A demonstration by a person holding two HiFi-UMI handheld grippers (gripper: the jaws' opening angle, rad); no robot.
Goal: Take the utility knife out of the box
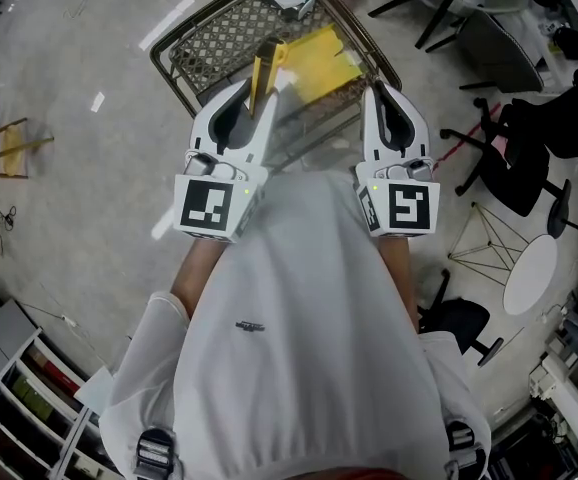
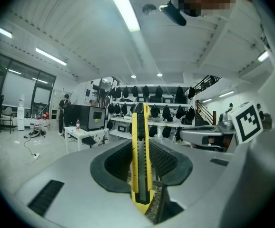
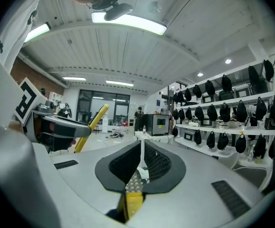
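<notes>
Floor spreads open left of the wire box; office chairs crowd its right. Left tool clamps the yellow utility knife, whose long axis runs along the jaws, pointing away from the person, above the box's near edge. Right tool is closed, empty.

You stand on a pale concrete floor, with black office chairs at your right. Ahead, white shelves carry rows of black objects under long ceiling strip lights.
</notes>
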